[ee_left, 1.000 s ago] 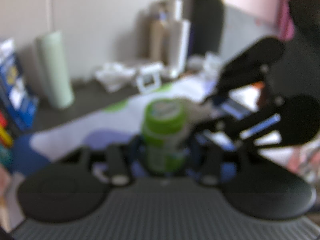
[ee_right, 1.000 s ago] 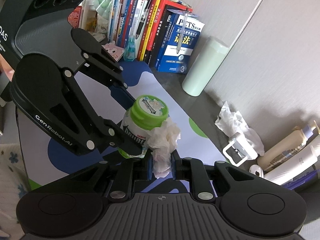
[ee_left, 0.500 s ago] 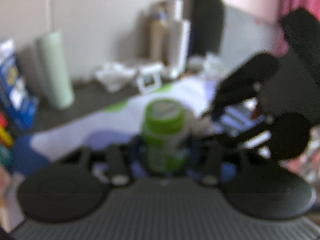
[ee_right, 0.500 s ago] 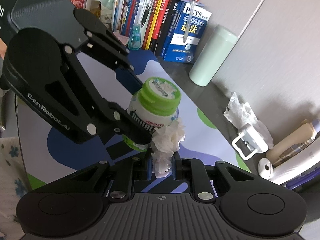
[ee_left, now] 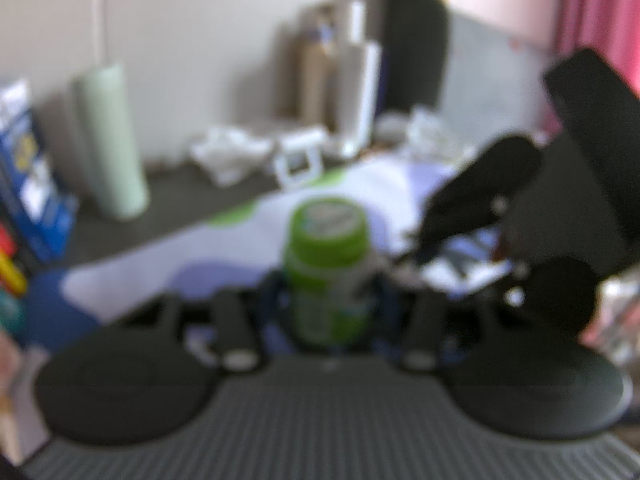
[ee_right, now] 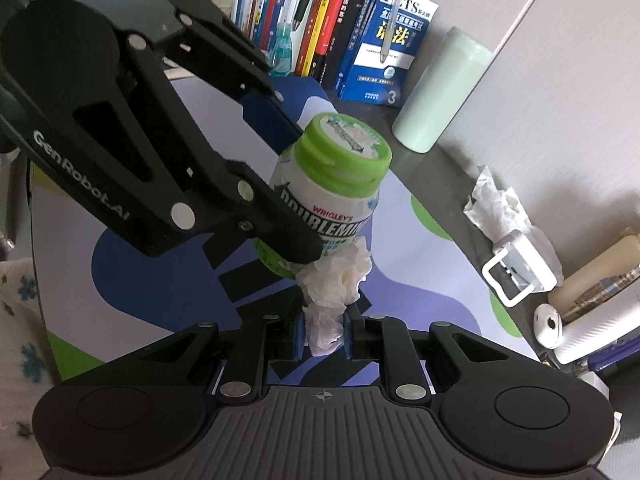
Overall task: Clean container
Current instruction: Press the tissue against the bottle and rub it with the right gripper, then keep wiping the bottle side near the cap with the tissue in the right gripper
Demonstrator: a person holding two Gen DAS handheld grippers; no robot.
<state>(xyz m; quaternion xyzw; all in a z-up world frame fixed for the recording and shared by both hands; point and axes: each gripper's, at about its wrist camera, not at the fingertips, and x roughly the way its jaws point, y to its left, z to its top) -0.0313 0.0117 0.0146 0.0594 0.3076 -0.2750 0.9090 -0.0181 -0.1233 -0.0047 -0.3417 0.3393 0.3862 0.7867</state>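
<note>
right wrist: patterned mat (ee_right: 420,272) before books (ee_right: 320,20).

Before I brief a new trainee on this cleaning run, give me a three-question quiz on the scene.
1. What does the right gripper hold?
2. True or false: the gum bottle has its green lid off.
3. The left gripper grips the bottle at: A) the lid, B) the body, C) nothing.

Key:
1. A crumpled tissue that touches the bottle's lower side.
2. False; the lid is on.
3. B.
</note>
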